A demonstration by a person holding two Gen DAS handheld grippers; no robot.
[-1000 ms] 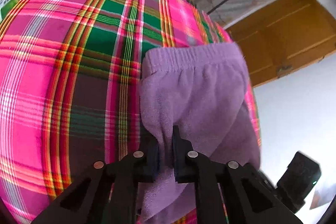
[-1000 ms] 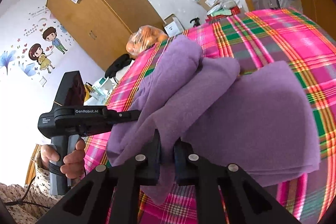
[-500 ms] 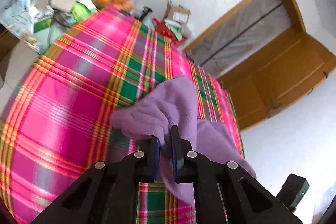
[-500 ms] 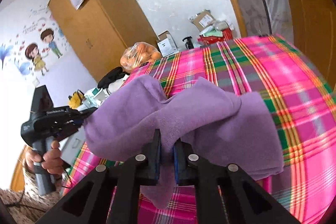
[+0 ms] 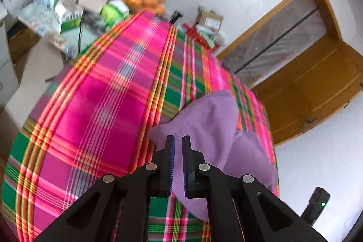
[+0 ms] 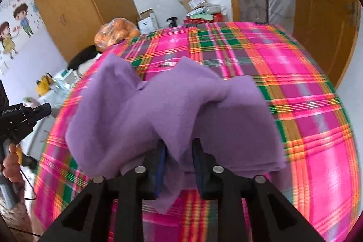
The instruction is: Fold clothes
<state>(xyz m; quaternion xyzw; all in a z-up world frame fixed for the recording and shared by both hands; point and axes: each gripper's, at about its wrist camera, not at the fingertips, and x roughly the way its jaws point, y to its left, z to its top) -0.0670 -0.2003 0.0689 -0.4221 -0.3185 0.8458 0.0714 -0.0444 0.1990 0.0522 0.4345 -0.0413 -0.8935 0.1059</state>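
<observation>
purple garment [image 6: 172,106] hanging between opening right gripper [image 6: 179,165] jaws, left gripper [image 5: 177,165] closed, empty, plaid cloth [image 5: 102,106] left bare ahead-left, "GenRobot.AI" being shown on left gripper body

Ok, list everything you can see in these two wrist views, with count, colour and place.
purple fleece garment: one, purple, heaped on the plaid cover.
plaid cover: one, pink, green and orange, spread over the work surface.
bag of oranges: one, clear with orange fruit, beyond the cover's far left corner.
wardrobe: one, brown wood, back left.
cardboard box: one, brown, among clutter by the far wall.
cartoon stickers: two figures, left wall.
right gripper: one, black, jaws opening, garment fold between them.
left gripper: one, black, shut, apart from the garment.
hand: one, on the left gripper's handle.
</observation>
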